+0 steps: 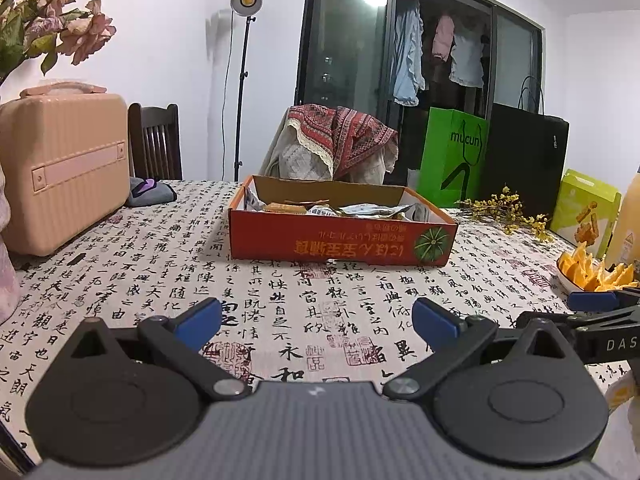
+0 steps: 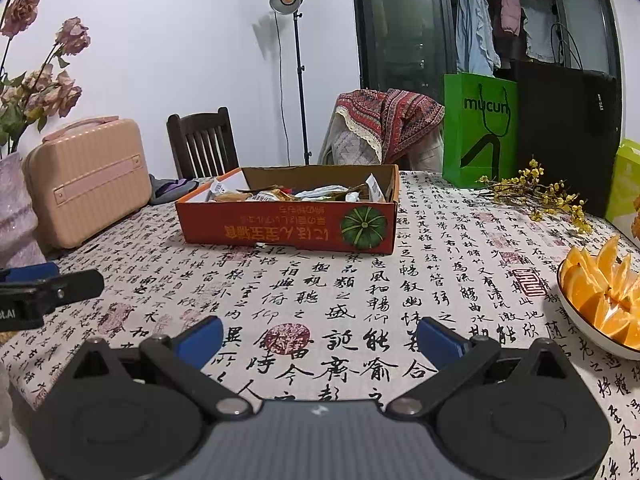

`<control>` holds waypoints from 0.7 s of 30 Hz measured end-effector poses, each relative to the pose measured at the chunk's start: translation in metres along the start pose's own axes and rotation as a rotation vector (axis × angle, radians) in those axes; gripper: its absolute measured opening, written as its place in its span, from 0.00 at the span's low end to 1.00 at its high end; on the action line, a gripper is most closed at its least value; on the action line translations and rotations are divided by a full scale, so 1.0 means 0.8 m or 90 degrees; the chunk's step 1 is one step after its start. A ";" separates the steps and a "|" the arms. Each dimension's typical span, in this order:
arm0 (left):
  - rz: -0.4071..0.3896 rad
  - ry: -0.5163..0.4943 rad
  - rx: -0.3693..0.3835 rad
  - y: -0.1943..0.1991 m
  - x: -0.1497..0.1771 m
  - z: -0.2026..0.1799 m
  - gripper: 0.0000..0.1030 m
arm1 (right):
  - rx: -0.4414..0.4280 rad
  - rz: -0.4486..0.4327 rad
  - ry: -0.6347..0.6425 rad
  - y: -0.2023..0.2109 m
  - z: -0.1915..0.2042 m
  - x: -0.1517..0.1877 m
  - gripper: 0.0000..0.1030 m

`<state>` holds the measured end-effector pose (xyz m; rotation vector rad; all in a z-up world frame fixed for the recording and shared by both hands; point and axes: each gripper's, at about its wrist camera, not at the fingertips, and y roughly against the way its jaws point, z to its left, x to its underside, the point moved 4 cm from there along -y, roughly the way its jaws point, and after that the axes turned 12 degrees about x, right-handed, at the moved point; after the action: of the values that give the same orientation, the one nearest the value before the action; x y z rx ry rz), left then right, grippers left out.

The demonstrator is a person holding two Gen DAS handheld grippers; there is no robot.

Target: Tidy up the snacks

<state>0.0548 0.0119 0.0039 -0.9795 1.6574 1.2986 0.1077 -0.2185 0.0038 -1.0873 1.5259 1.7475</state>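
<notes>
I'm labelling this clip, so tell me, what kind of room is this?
Most likely a home dining area: a table under a calligraphy-print cloth, wooden dining chairs, laundry hanging behind glass doors, and a bowl of orange wedges beside the red snack box.

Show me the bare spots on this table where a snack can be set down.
The widest bare cloth lies between the red snack box and both open grippers, left gripper and right gripper. Another strip runs between the box and the pink case. It is crowded on the right: orange plate, yellow sprigs, green bag.
</notes>
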 end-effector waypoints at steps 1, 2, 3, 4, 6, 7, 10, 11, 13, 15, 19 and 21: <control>0.000 -0.001 0.000 0.000 0.000 0.000 1.00 | 0.000 0.001 0.000 -0.001 0.000 0.000 1.00; 0.001 -0.002 0.001 -0.001 0.000 -0.002 1.00 | 0.000 0.001 0.000 -0.001 0.000 0.000 1.00; 0.002 -0.003 0.001 -0.001 0.000 -0.002 1.00 | 0.000 0.001 0.000 -0.002 -0.001 0.001 1.00; 0.002 -0.003 0.002 -0.002 0.001 -0.003 1.00 | 0.000 0.001 0.000 -0.001 0.000 0.001 1.00; 0.003 -0.005 0.003 -0.002 0.001 -0.004 1.00 | 0.001 0.002 -0.002 -0.003 -0.001 0.001 1.00; 0.003 -0.006 0.003 -0.002 0.001 -0.005 1.00 | 0.001 0.003 -0.002 -0.003 -0.002 0.002 1.00; 0.003 -0.008 0.004 -0.003 0.000 -0.006 1.00 | 0.000 0.003 -0.002 -0.004 -0.002 0.002 1.00; 0.003 -0.008 0.004 -0.003 0.000 -0.006 1.00 | 0.000 0.004 -0.002 -0.004 -0.002 0.002 1.00; 0.003 -0.010 0.004 -0.003 0.000 -0.007 1.00 | 0.000 0.004 -0.002 -0.005 -0.002 0.002 1.00; 0.003 -0.011 0.005 -0.004 0.000 -0.007 1.00 | 0.000 0.005 -0.002 -0.005 -0.002 0.002 1.00; 0.005 -0.013 0.007 -0.005 0.001 -0.009 1.00 | 0.000 0.004 -0.001 -0.005 -0.002 0.002 1.00; 0.005 -0.012 0.007 -0.005 0.002 -0.009 1.00 | 0.001 0.004 -0.001 -0.005 -0.002 0.002 1.00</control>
<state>0.0569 0.0043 0.0023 -0.9527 1.6548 1.2991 0.1107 -0.2196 0.0001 -1.0805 1.5306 1.7519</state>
